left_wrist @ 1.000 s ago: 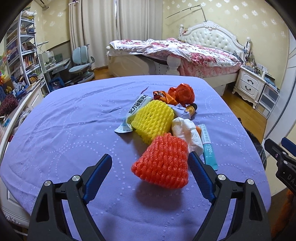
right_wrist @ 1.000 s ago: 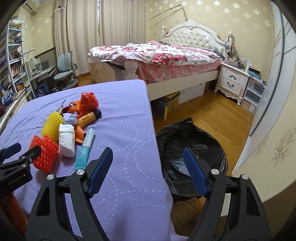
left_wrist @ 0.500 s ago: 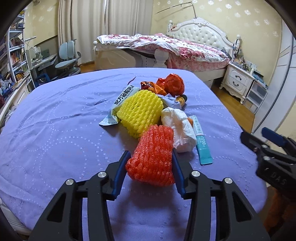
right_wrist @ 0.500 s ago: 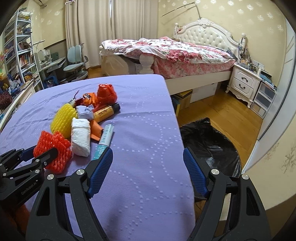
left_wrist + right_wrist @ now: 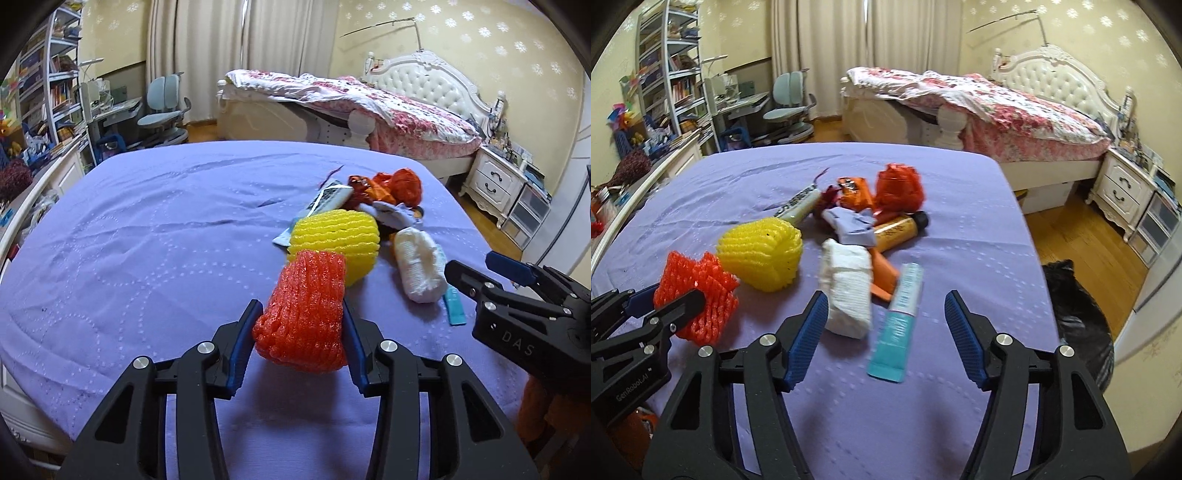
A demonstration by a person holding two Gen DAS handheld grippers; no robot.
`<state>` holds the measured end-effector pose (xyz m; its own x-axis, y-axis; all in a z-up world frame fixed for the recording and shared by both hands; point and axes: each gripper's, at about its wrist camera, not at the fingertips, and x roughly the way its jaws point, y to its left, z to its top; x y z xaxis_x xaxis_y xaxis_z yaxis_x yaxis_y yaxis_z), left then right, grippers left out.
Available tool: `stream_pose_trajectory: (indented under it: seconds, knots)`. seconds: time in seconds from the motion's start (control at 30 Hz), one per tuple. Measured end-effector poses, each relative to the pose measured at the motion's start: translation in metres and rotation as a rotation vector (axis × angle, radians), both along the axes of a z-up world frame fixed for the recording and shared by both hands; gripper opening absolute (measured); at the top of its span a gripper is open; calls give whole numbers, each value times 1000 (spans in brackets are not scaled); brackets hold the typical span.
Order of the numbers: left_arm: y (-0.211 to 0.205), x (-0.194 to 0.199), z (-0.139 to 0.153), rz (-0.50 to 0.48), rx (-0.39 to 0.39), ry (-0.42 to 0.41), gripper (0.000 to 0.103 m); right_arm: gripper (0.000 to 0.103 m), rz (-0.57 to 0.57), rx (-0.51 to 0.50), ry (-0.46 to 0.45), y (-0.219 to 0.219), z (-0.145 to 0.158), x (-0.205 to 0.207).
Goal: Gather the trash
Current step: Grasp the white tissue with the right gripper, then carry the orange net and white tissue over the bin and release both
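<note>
Beyond my jaws: a white tufted-headboard bed (image 5: pixel 376 107) with floral bedding, drawn cream curtains (image 5: pixel 207 55), a bookshelf (image 5: pixel 668 74) far left, a nightstand (image 5: pixel 1123 188) on wood floor (image 5: pixel 1082 236) right.

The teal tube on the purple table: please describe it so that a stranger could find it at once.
On the purple table, look at the near end of the trash pile, beside the white wad of paper. The teal tube lies flat there, long and slim, and it is the only blue-green item among orange, yellow and white ones.
</note>
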<state>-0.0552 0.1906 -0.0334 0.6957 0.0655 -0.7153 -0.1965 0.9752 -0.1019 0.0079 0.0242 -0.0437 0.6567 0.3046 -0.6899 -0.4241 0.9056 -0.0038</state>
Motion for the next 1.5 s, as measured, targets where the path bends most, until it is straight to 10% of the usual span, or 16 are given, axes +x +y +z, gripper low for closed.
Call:
stream_pose_trajectory:
  seconds: [0.33,0.77,1.5]
  knots:
    - [20,-5,-5,34,2,6,44,34,49,-39,76,33,-19,9]
    - [10,-12,15,34,17,-58,44,32,43,4,17,16,-2,-8]
    - [-120,56,47,-257,-30,-179,44,32,-302,60,-87,-161,27,2]
